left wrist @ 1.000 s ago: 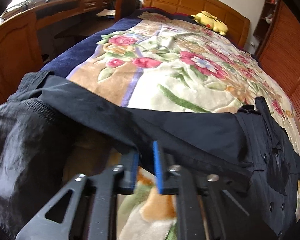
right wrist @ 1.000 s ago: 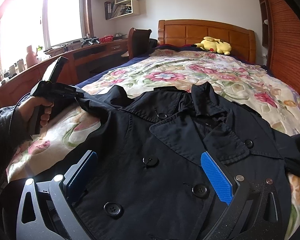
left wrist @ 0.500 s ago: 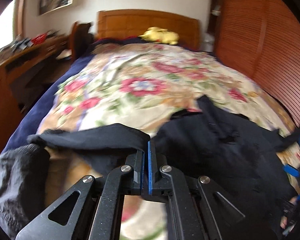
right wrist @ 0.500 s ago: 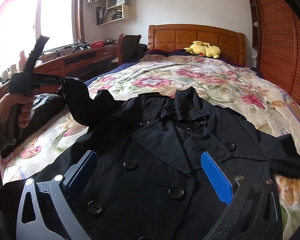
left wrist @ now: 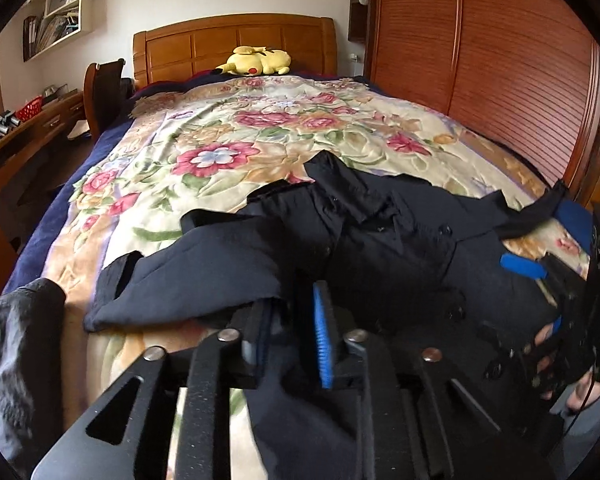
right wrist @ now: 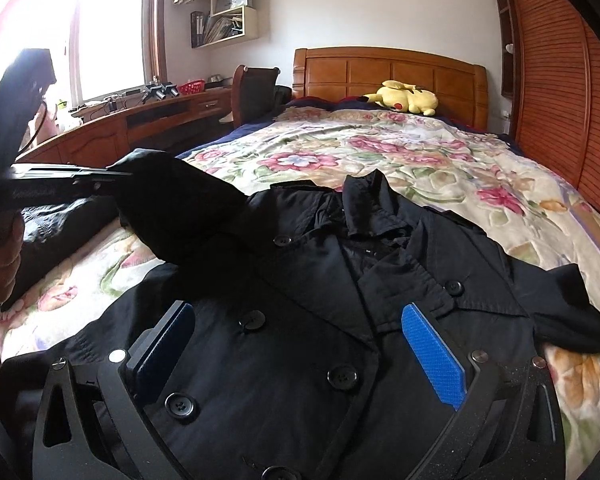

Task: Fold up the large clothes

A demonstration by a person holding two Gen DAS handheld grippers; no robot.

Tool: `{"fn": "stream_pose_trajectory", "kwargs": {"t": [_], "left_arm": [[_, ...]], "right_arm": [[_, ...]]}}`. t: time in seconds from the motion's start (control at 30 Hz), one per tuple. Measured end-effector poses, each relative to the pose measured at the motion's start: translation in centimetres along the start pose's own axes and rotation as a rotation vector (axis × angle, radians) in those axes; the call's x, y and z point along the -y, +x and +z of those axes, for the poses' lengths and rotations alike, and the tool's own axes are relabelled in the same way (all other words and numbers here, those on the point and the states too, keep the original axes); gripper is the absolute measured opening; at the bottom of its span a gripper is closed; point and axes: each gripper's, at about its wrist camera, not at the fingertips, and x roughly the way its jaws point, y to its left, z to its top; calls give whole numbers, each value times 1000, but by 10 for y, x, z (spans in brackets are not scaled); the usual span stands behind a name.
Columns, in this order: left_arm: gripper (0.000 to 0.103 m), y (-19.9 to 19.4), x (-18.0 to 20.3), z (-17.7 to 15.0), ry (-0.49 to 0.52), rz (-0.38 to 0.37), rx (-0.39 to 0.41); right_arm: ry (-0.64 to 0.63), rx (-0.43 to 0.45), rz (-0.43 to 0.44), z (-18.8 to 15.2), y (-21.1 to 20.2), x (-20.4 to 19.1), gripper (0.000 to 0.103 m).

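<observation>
Now the left gripper (left wrist: 292, 332) just parting around the coat sleeve (left wrist: 204, 276) — right gripper (right wrist: 300, 354) spread wide.

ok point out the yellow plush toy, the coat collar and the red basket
yellow plush toy (right wrist: 404, 98), right wrist view, its body
coat collar (right wrist: 374, 206), right wrist view, raised back fold
red basket (right wrist: 191, 87), right wrist view, its side

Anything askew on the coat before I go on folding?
The coat's sleeve on the window side is lifted off the bed, hanging bunched at the left gripper, whose jaws have just been opening. The other sleeve lies crumpled on the blanket.
</observation>
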Motion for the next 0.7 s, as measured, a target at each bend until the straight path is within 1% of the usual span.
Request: {"fn": "stream_pose_trajectory", "kwargs": {"t": [0.03,0.07,0.1,0.13,0.17,0.2,0.23,0.27,0.3,0.4,0.57,0.63,0.7], "left_arm": [[31,-4,-1,-2,4,-7,3],[38,-8,-3,-3,4,-19,4],[42,-13,-6,-3,2,-32,4],[44,-17,-8,-4,-3,-40,5],[50,-22,-11,-4,-11,-50,4],[62,-26,-13,-5,-17,-60,5],[67,-30,-16,-6,-22,-64,10],[78,-34,-18,-6,-26,-59,17],[81,-38,-21,-7,-29,-53,24],[81,-44,-33,-8,-47,-31,34],[81,-43,-61,-5,-83,53,52],[81,-37,-75,1,-104,100,65],[81,-27,-88,7,-123,126,57]], "right_arm": [[-1,0,1,0,0,0,103],[-3,0,2,0,0,0,103],[-4,-1,3,0,0,0,103],[-5,-1,5,0,0,1,103],[-7,-3,6,0,0,1,103],[-9,-4,6,0,1,1,103],[-11,-6,6,0,1,0,103],[-13,-7,6,0,2,0,103],[-15,-8,8,0,2,0,103],[-18,-10,12,0,2,0,103],[-23,-11,17,0,2,0,103],[-25,-14,17,0,4,-1,103],[-28,-17,18,0,4,-1,103]]}}
